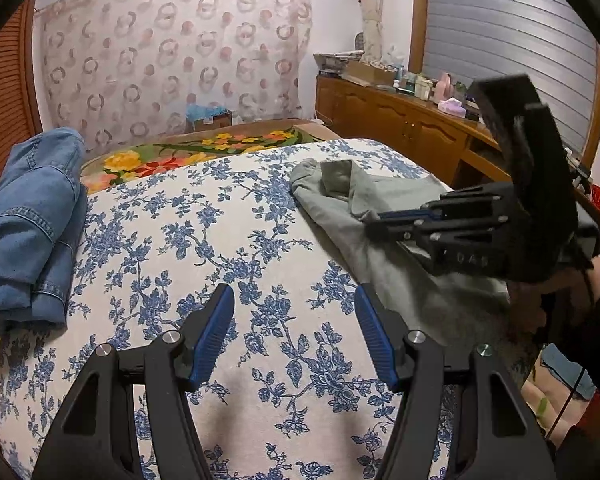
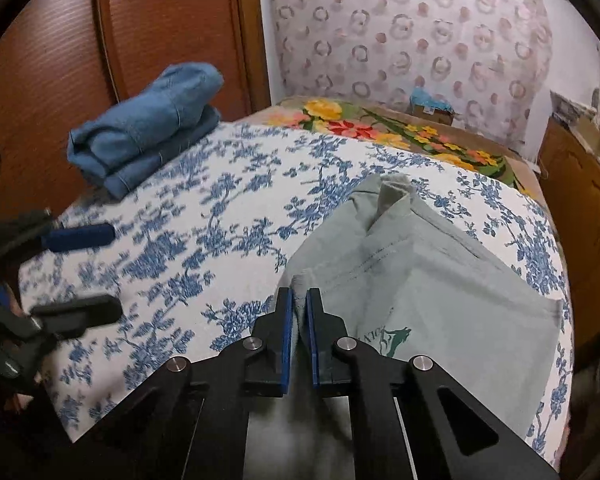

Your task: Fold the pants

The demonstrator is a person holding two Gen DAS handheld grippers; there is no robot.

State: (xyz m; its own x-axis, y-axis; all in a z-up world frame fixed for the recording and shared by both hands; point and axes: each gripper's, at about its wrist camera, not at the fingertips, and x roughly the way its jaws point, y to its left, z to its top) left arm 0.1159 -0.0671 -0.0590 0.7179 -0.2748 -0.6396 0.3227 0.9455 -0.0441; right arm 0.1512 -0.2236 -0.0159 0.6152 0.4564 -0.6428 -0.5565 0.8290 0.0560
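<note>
Pale green pants (image 1: pixel 364 216) lie on the right part of the floral bedsheet (image 1: pixel 204 216); they also show in the right wrist view (image 2: pixel 432 276), with a green logo near the gripper. My right gripper (image 2: pixel 299 308) is shut on the near left edge of the green pants; it shows from the side in the left wrist view (image 1: pixel 374 220). My left gripper (image 1: pixel 294 312) is open and empty above bare sheet, left of the pants; it also shows blurred at the left of the right wrist view (image 2: pixel 112 272).
Folded blue jeans (image 1: pixel 32 220) lie at the bed's far left, also in the right wrist view (image 2: pixel 148 124), against a wooden panel (image 2: pixel 52 80). A flowered blanket (image 1: pixel 204 152) lies beyond the sheet. A wooden dresser (image 1: pixel 404 128) with clutter stands on the right.
</note>
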